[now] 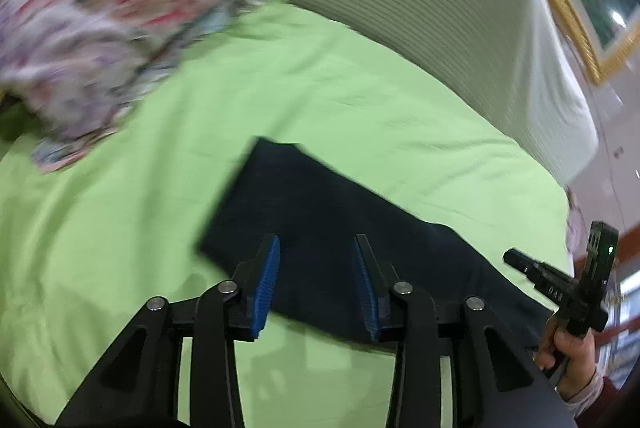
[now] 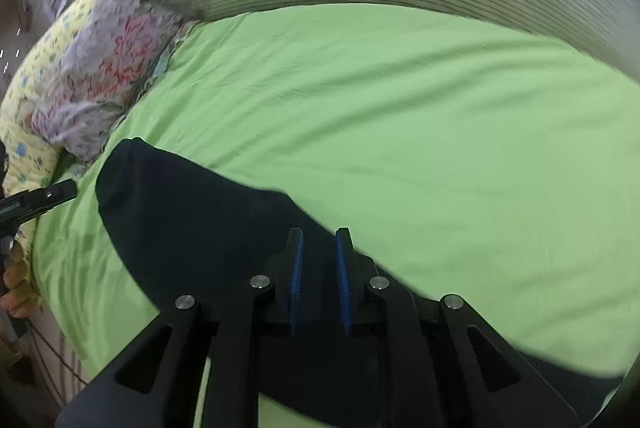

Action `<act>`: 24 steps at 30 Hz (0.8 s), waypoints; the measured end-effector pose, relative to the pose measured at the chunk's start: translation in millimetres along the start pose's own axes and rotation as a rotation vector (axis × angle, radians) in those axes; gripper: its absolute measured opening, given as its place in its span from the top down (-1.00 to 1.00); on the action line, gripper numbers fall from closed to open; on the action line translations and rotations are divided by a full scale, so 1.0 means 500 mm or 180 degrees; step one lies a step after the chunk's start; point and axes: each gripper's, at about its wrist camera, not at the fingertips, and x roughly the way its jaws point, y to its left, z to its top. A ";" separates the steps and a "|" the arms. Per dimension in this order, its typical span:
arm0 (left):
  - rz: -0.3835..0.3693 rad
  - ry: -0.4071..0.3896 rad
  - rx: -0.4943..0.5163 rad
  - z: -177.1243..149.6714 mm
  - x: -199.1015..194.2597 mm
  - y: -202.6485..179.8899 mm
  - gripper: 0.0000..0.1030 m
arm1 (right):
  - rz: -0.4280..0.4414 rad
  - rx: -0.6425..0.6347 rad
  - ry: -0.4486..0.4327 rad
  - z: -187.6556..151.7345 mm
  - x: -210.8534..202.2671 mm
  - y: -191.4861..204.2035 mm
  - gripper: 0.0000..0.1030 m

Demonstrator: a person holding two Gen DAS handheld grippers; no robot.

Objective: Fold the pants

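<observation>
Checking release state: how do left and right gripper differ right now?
Left gripper jaws stand wide apart; right gripper jaws leave only a narrow gap. Left hangs over the pants' folded end; right hangs over the pants' long edge. Both have blue pads, point down, and grip no cloth.

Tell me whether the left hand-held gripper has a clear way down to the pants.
Probably yes. The left hand-held gripper hangs open right above the pants, which lie flat on the green sheet with nothing between them.
</observation>
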 end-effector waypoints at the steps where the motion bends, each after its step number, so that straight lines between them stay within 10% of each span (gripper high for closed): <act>1: -0.0045 0.0028 0.0059 0.001 0.009 -0.022 0.21 | -0.0004 0.0055 -0.0013 -0.014 -0.010 -0.007 0.63; 24: -0.0852 0.1053 0.1869 -0.136 0.197 -0.559 -0.01 | -0.0469 0.2091 -0.0300 -0.388 -0.234 -0.266 0.06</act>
